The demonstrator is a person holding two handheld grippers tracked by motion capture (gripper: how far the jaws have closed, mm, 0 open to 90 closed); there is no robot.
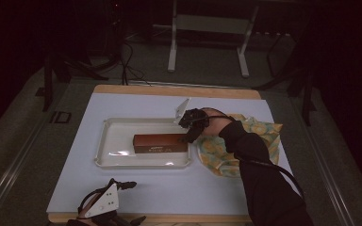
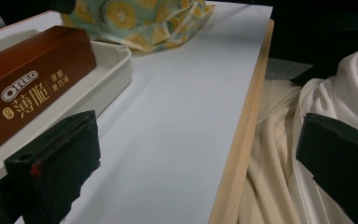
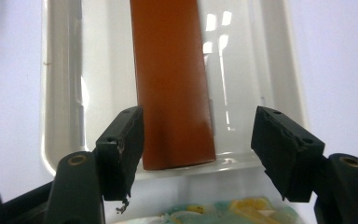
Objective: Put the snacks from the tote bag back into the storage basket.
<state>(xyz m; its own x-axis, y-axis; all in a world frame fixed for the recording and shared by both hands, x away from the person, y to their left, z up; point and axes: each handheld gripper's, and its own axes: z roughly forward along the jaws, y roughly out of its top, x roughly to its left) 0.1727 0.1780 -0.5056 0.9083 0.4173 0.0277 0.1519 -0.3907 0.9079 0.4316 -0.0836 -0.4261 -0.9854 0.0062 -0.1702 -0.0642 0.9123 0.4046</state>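
Note:
A brown Oreo box (image 1: 160, 142) lies lengthwise in a white tray (image 1: 122, 127) at the middle of the white board. My right gripper (image 1: 188, 134) hangs over the box's right end. In the right gripper view its jaws (image 3: 198, 135) stand apart over the near end of the box (image 3: 172, 84): the left jaw is close beside the box's edge, the right jaw is well clear, and neither presses on it. My left gripper (image 1: 134, 202) rests at the board's front edge. Its jaws (image 2: 198, 144) are wide open with nothing between them, beside the box (image 2: 23, 98) and the tray (image 2: 116, 70).
A yellow and teal patterned cloth (image 1: 245, 141) lies crumpled just right of the tray, under my right forearm. The white board (image 1: 169, 188) has a wooden rim (image 2: 242, 140). A metal stand (image 1: 207, 28) stands on the floor beyond the table. A cream garment (image 2: 279, 177) hangs at the board's near edge.

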